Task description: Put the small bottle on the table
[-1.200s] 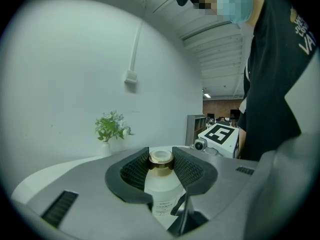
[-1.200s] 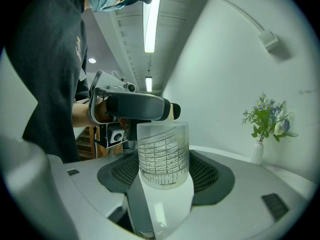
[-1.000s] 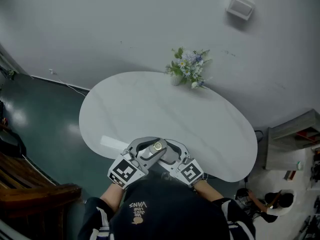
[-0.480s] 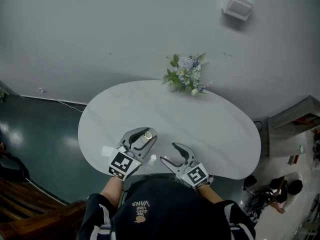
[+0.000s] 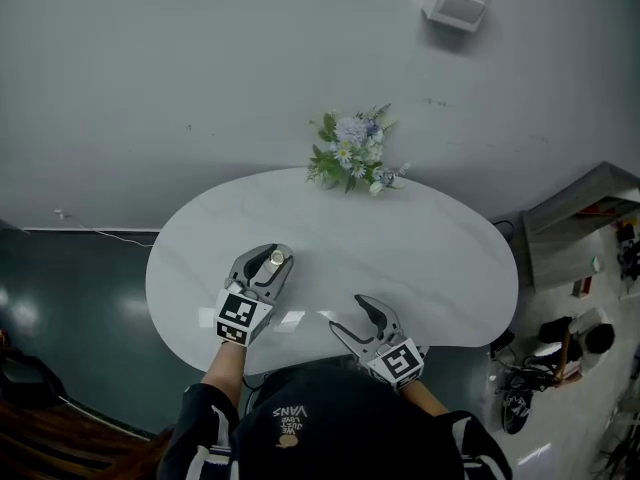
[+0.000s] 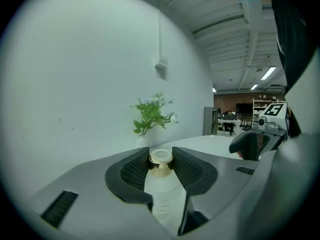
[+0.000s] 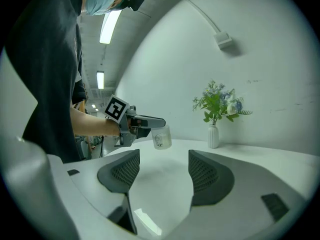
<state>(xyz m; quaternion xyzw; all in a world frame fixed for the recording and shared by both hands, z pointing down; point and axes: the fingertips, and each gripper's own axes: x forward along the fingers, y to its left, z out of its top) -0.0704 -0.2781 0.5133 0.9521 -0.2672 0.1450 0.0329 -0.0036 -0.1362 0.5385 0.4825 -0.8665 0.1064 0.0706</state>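
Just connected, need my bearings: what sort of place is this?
Probably an office or lab corner: a white oval table by a plain wall, a vase of flowers on it, and strip lights on an open ceiling beyond.

Left gripper (image 5: pixel 272 258) and right gripper (image 5: pixel 352 318): grey shells, dark ribbed fingers (image 7: pixel 122 171), black-and-white marker cubes (image 5: pixel 238 316). Dark top (image 5: pixel 330 428), pale chest print (image 5: pixel 278 414). Dark sleeves (image 5: pixel 203 436), white stripes.

Table (image 5: pixel 420 243) mostly bare, flower vase (image 5: pixel 347 158) at far edge
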